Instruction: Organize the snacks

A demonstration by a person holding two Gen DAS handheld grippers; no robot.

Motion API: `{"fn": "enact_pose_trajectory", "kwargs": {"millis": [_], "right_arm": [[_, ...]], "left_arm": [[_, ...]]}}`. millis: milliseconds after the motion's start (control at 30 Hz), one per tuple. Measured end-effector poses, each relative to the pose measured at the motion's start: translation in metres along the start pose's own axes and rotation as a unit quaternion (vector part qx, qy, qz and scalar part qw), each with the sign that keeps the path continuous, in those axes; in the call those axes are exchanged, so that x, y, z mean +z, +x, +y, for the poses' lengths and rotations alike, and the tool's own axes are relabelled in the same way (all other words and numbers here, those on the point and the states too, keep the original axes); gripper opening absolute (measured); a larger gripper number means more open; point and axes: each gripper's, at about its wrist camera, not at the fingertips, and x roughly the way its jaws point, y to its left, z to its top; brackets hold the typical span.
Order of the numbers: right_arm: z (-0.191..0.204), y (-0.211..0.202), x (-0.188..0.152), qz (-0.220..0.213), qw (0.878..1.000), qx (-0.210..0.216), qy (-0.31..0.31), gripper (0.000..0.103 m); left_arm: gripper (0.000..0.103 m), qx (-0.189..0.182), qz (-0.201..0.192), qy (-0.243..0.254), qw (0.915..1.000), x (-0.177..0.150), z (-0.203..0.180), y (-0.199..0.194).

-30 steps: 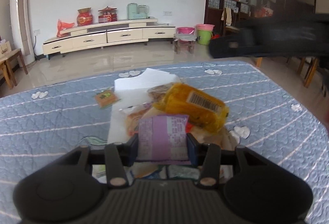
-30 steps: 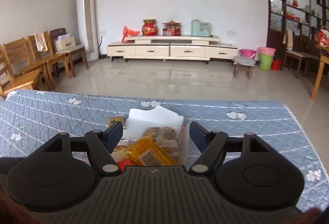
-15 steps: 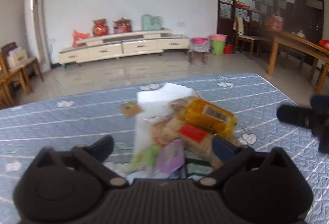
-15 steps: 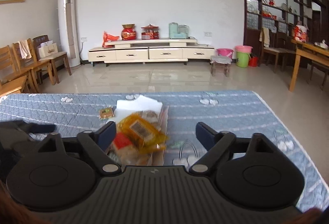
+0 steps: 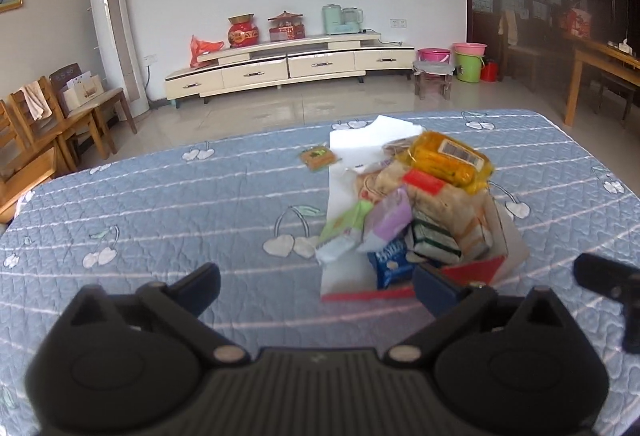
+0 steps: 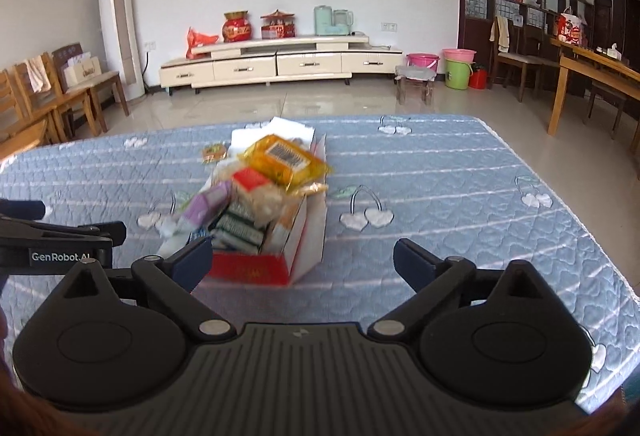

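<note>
A red and white box (image 6: 256, 268) stands on the blue quilted table, heaped with snack packets. A yellow packet (image 5: 450, 160) (image 6: 286, 158) tops the heap; a purple packet (image 5: 390, 218) (image 6: 208, 206) leans at its left side. The box's red front edge (image 5: 366, 294) shows in the left wrist view. One small green and orange packet (image 5: 319, 157) lies apart on the cloth beyond the box. My left gripper (image 5: 316, 286) hangs open, drawn back from the heap, holding nothing. My right gripper (image 6: 302, 256) is open too, with the box beyond its left finger.
The table's quilt (image 5: 180, 204) stretches to the left and right of the box. Wooden chairs (image 5: 52, 116) stand off the table's left side, a wooden table (image 6: 592, 76) to the right. A low cabinet (image 6: 276, 64) lines the far wall.
My left gripper let go of the purple packet, which now lies on the heap, and opened wide. Both grippers drew back from the box; the right one opened wider.
</note>
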Motion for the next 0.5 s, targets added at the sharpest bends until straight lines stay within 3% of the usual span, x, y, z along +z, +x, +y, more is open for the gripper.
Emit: {"fn": "enact_pose_trajectory", "kwargs": {"millis": [500], "right_arm": [[0.012,-0.003,-0.021,0.027,0.999,0.013,-0.012,0.103]], "left_arm": [[0.102,0.001,0.014,-0.008,0.9999,-0.008,0.003,-0.005]]}}
